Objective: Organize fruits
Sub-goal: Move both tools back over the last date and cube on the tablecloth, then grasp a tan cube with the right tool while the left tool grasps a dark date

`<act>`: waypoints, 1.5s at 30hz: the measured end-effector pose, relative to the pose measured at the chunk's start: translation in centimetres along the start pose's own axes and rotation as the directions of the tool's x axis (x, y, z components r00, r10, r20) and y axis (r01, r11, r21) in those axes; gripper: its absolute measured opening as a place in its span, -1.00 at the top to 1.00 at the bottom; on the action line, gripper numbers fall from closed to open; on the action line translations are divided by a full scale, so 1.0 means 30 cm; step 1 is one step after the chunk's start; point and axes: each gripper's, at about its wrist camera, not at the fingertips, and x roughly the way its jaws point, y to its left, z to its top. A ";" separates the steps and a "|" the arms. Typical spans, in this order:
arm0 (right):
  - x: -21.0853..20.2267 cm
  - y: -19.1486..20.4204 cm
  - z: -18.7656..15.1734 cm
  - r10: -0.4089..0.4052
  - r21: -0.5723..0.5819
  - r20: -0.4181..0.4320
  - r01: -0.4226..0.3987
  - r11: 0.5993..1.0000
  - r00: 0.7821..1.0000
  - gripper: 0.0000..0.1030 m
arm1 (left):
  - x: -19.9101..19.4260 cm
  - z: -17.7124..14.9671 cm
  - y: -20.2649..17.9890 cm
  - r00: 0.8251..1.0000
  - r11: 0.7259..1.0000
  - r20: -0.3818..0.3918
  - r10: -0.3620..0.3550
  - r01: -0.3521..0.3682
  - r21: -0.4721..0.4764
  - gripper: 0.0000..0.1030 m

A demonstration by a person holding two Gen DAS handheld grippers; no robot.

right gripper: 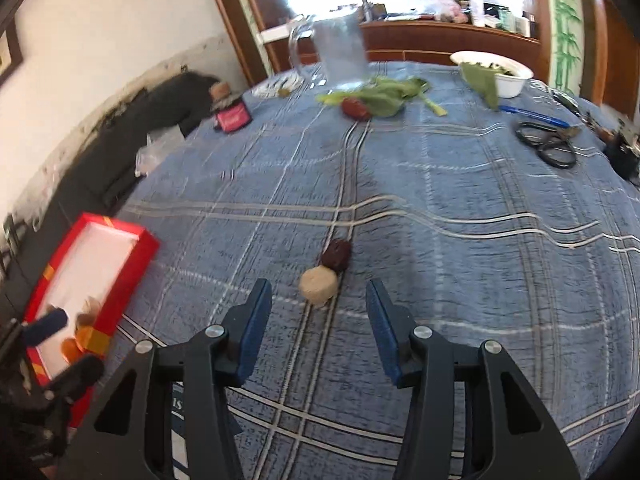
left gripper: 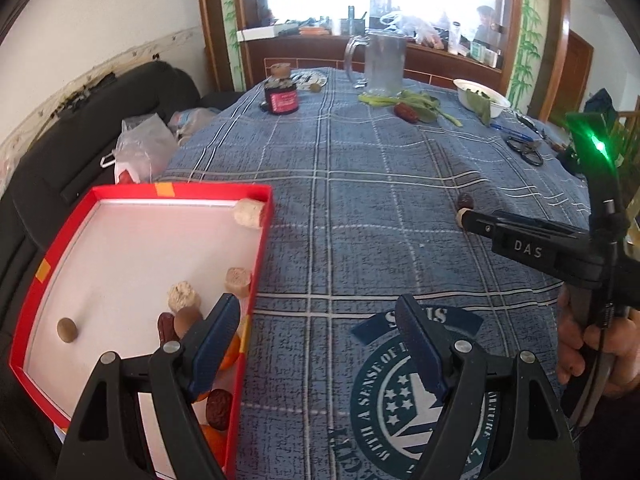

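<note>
We hold the left gripper (left gripper: 320,316) with its jaws spread wide and empty — one finger over the near corner of the red box (left gripper: 256,264), the other over the blue plaid tablecloth (left gripper: 360,200). Inside the box lie pale cut pieces (left gripper: 183,295), a small brown round fruit (left gripper: 66,329), red dates (left gripper: 218,408) and something orange (left gripper: 230,354). Our right gripper (right gripper: 319,304) is open too, gripping nothing, just short of a pale round piece (right gripper: 319,286) that touches a dark red date (right gripper: 337,254) on the cloth. Farther off, another red date (right gripper: 355,108) rests against leafy greens (right gripper: 384,94), near a glass pitcher (right gripper: 340,52) and a white bowl (right gripper: 506,80).
</note>
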 end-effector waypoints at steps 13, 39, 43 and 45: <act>0.079 0.012 0.004 -0.087 -0.038 -0.020 0.086 0.996 0.996 0.50 | 0.011 0.042 -0.046 1.000 0.999 0.017 0.003 -0.004 0.047 -0.55; -0.074 -0.301 0.063 -0.131 0.274 0.043 0.114 0.955 0.990 0.50 | 0.303 0.224 -0.458 0.997 0.978 0.001 -0.076 0.074 0.195 -0.55; -0.072 -0.304 0.066 -0.127 0.281 0.044 0.109 0.953 0.991 0.50 | 0.338 0.228 -0.471 0.997 0.979 -0.004 -0.074 0.073 0.189 -0.40; -0.071 -0.304 0.068 -0.122 0.282 0.043 0.105 0.954 0.992 0.50 | 0.358 0.226 -0.470 0.996 0.980 -0.023 -0.082 0.085 0.181 -0.21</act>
